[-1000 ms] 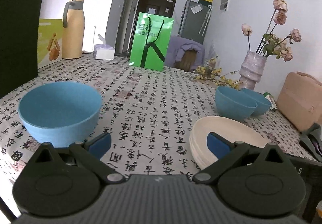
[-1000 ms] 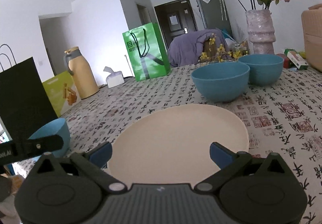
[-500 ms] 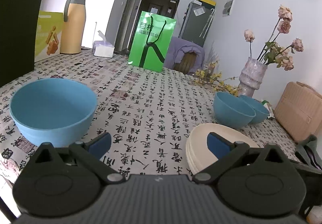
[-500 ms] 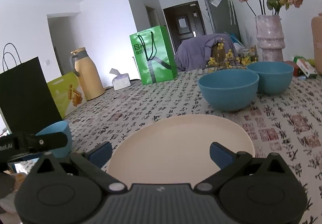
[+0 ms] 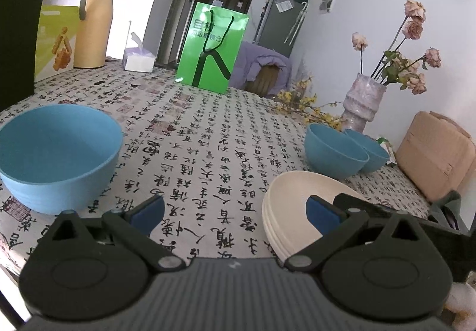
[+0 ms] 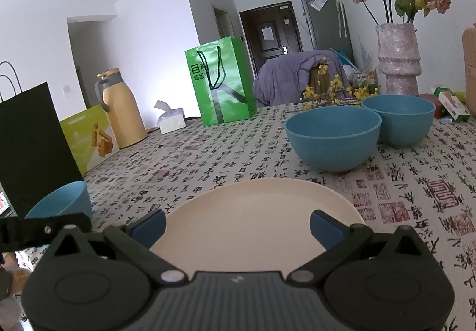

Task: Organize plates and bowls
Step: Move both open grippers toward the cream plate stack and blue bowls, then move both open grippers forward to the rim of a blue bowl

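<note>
A stack of cream plates [image 5: 285, 206] [image 6: 255, 212] lies near the table's front edge. My right gripper [image 6: 238, 225] hovers open just above its near rim, holding nothing. My left gripper [image 5: 235, 212] stands open over the bare cloth between the plates and a single blue bowl [image 5: 56, 149] [image 6: 62, 200] at the left. Two more blue bowls sit side by side behind the plates, the nearer bowl [image 5: 333, 155] [image 6: 333, 137] and the farther bowl [image 5: 369, 152] [image 6: 398, 119], touching or nearly so.
The table wears a calligraphy-print cloth [image 5: 208, 134]. At the back stand a green paper bag [image 5: 211, 48], a tan thermos [image 5: 95, 21], a tissue box [image 5: 138, 60] and a black bag [image 6: 32, 140]. A flower vase [image 6: 398, 57] and a tan case [image 5: 437, 158] stand at the right.
Both grippers have drawn back and lifted a little, so the bowls and plates look slightly farther away. Nothing on the table has moved; both jaws stayed open.
</note>
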